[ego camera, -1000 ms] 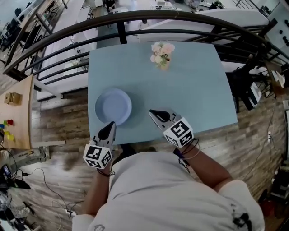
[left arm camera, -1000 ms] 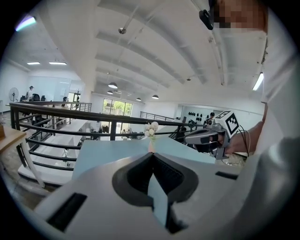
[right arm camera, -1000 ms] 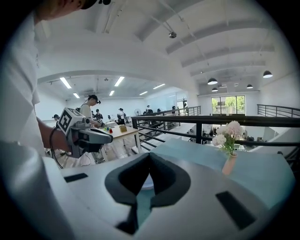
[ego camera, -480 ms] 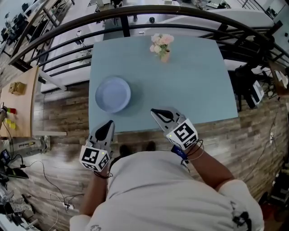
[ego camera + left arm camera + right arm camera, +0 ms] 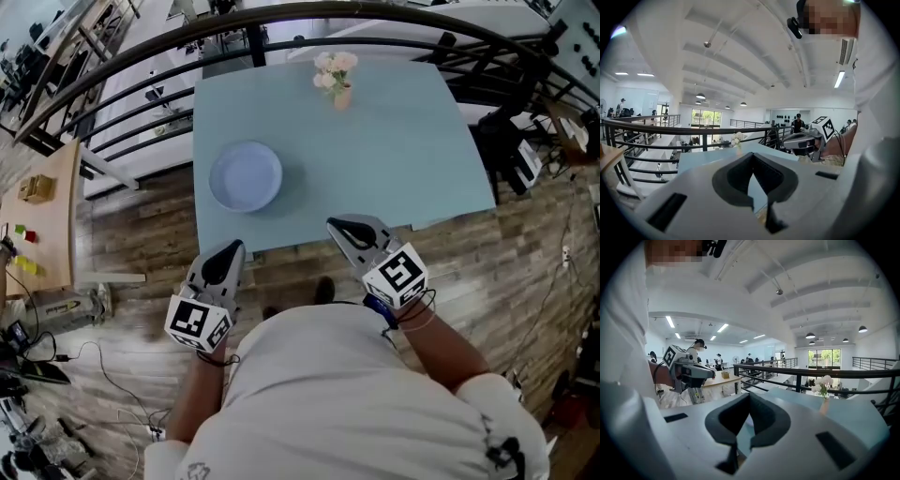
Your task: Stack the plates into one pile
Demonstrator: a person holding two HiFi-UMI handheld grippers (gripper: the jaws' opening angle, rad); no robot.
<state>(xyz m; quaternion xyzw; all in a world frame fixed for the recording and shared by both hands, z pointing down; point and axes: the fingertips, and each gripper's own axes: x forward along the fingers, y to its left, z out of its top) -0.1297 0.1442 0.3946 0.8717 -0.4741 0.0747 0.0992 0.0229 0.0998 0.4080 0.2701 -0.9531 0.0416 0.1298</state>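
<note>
A light blue plate (image 5: 246,176) lies on the left part of the pale blue table (image 5: 375,159); whether it is one plate or a pile I cannot tell. My left gripper (image 5: 232,249) hangs over the wooden floor just in front of the table's near edge, shut and holding nothing. The right gripper (image 5: 337,227) is at the near edge too, right of the plate, also shut and with nothing in it. In the left gripper view the jaws (image 5: 751,158) meet at the tip, and in the right gripper view the jaws (image 5: 748,397) are likewise together.
A small vase of pale flowers (image 5: 336,75) stands at the table's far edge. A dark curved railing (image 5: 141,66) runs behind the table. A wooden side table (image 5: 37,225) with small items is at the left. Wooden floor surrounds the table.
Both grippers have drawn back from over the table's front part to its near edge and the floor. The plate has stayed where it was on the table.
</note>
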